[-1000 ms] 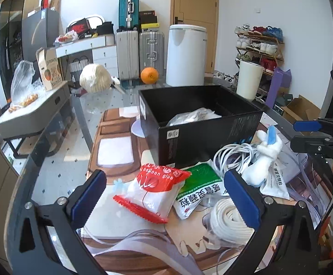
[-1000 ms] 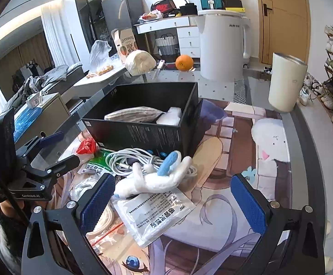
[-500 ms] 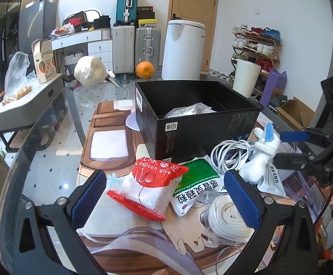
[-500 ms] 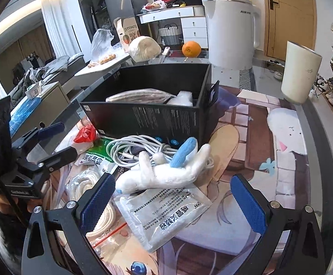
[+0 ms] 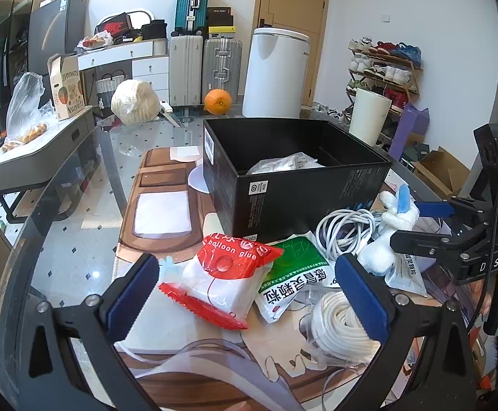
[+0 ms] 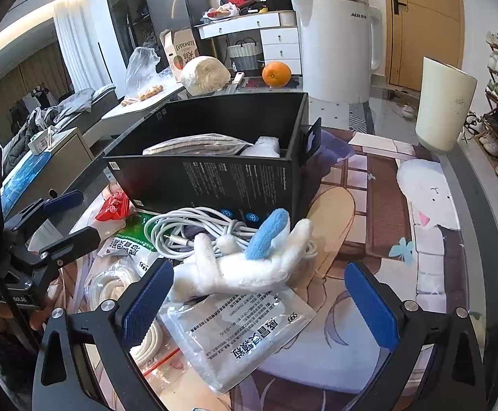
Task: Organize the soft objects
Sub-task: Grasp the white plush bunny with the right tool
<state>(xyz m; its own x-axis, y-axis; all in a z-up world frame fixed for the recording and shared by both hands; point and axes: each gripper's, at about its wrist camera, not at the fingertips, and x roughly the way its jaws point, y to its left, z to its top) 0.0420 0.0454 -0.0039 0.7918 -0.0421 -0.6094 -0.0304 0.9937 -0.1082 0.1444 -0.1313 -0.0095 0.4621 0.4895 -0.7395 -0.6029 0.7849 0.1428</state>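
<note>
A white plush toy with a blue ear [image 6: 249,267] lies on a white medicine packet [image 6: 238,328] in front of the black box [image 6: 214,178]; the toy also shows in the left wrist view [image 5: 385,239]. My right gripper [image 6: 259,298] is open, its jaws on either side of the toy, not touching it. My left gripper [image 5: 249,291] is open over a red and white balloon glue bag [image 5: 225,274] and a green packet [image 5: 296,274]. The box [image 5: 296,185] holds white soft items.
A coiled white cable [image 6: 194,233] lies between the toy and the box. A white rope coil [image 5: 337,322] sits by my left gripper's right finger. An orange [image 5: 218,101] and a wrapped bundle [image 5: 134,101] sit at the table's far end.
Both grippers have moved forward and lower toward the table. The right gripper's jaws now flank the plush toy. Nothing has been gripped.
</note>
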